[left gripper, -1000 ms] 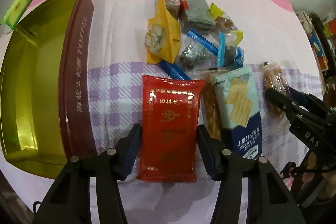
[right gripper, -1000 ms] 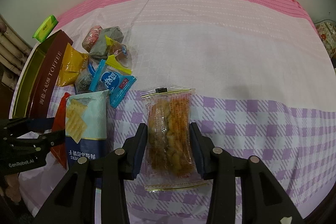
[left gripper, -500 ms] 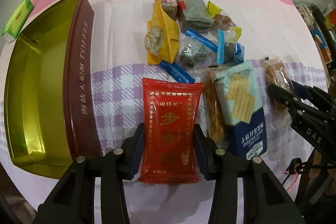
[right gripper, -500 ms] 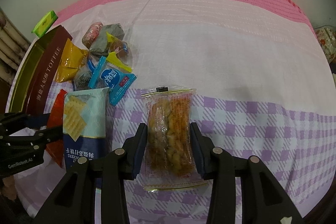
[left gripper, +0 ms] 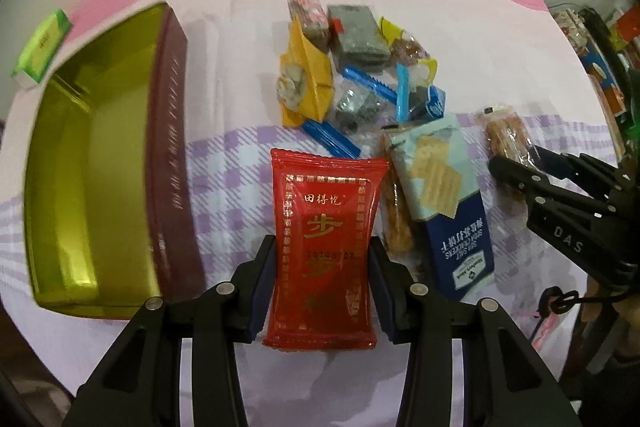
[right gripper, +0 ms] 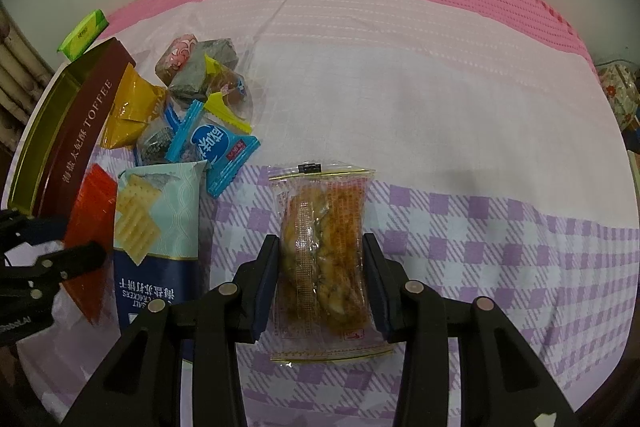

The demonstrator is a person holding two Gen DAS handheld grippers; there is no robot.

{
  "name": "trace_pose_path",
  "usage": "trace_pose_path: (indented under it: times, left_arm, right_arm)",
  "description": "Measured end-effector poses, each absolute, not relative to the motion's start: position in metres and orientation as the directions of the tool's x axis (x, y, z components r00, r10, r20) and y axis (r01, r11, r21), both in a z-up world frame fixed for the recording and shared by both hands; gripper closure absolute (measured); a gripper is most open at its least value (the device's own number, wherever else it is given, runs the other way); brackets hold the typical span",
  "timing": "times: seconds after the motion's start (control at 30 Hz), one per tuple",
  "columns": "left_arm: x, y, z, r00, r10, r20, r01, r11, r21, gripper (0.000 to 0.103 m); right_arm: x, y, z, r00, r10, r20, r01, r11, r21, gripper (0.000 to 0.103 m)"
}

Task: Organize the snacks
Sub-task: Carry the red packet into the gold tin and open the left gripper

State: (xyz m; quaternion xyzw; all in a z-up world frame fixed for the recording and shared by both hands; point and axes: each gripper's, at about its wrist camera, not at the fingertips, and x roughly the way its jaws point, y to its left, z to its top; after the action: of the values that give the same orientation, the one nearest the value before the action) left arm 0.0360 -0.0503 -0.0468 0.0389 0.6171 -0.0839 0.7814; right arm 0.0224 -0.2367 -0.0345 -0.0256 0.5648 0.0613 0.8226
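In the left wrist view my left gripper [left gripper: 322, 255] is shut on a red foil snack packet [left gripper: 326, 211], its pads pressing both long sides. The open gold tin with a maroon wall [left gripper: 170, 155] lies to its left. The right wrist view has my right gripper [right gripper: 320, 251] shut on a clear packet of fried twist snack [right gripper: 322, 211] on the checked cloth. A blue and pale cracker pack [left gripper: 444, 195] lies between the two grippers. My right gripper [left gripper: 516, 163] also shows at the right edge of the left wrist view.
A pile of several small wrapped sweets [left gripper: 352, 75] lies beyond the cracker pack. A small green box [left gripper: 40, 47] sits behind the tin. An orange snack stick [left gripper: 396, 211] lies between the red packet and the crackers. Cluttered shelves [left gripper: 600, 59] stand at the far right.
The left jaws have closed from standing apart onto the red packet's sides. The right gripper has kept its grip on the clear packet and has not moved.
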Motion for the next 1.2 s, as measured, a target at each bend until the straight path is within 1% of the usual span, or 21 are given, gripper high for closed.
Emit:
trace_pose_path:
  times: [0.13, 0.27, 0.5, 0.63, 0.8, 1.03, 1.2]
  left_arm:
    - [0.03, -0.049, -0.037, 0.241, -0.107, -0.965, 0.184, 0.981, -0.063, 0.058]
    - [0.029, -0.047, -0.02, 0.272, -0.103, -0.957, 0.186, 0.981, -0.053, 0.058]
    - [0.045, -0.028, 0.003, 0.303, -0.148, -0.941, 0.143, 0.984, -0.108, 0.058]
    - [0.061, 0.005, 0.021, 0.34, -0.119, -0.933, 0.072, 0.992, -0.1, 0.058]
    - [0.077, 0.053, 0.025, 0.357, -0.058, -0.932, -0.022, 0.997, -0.071, 0.058]
    - [0.087, 0.112, 0.003, 0.319, 0.058, -0.946, -0.096, 0.995, 0.029, 0.058]
    - [0.084, 0.131, -0.02, 0.278, 0.097, -0.956, -0.105, 0.992, 0.07, 0.058]
  right_arm:
    - [0.021, -0.235, -0.035, 0.356, 0.061, -0.933, -0.135, 0.991, 0.013, 0.064]
    - [0.021, -0.233, -0.035, 0.359, 0.047, -0.932, -0.14, 0.99, -0.004, 0.064]
    - [0.02, -0.232, -0.035, 0.36, 0.044, -0.932, -0.142, 0.99, -0.008, 0.064]
    - [0.02, -0.234, -0.036, 0.357, 0.047, -0.933, -0.14, 0.99, -0.004, 0.064]
    - [0.021, -0.231, -0.036, 0.357, 0.029, -0.934, -0.141, 0.99, -0.023, 0.064]
    - [0.02, -0.23, -0.036, 0.357, 0.021, -0.934, -0.123, 0.992, -0.025, 0.064]
    - [0.024, -0.228, -0.036, 0.346, 0.01, -0.938, -0.106, 0.994, -0.028, 0.064]
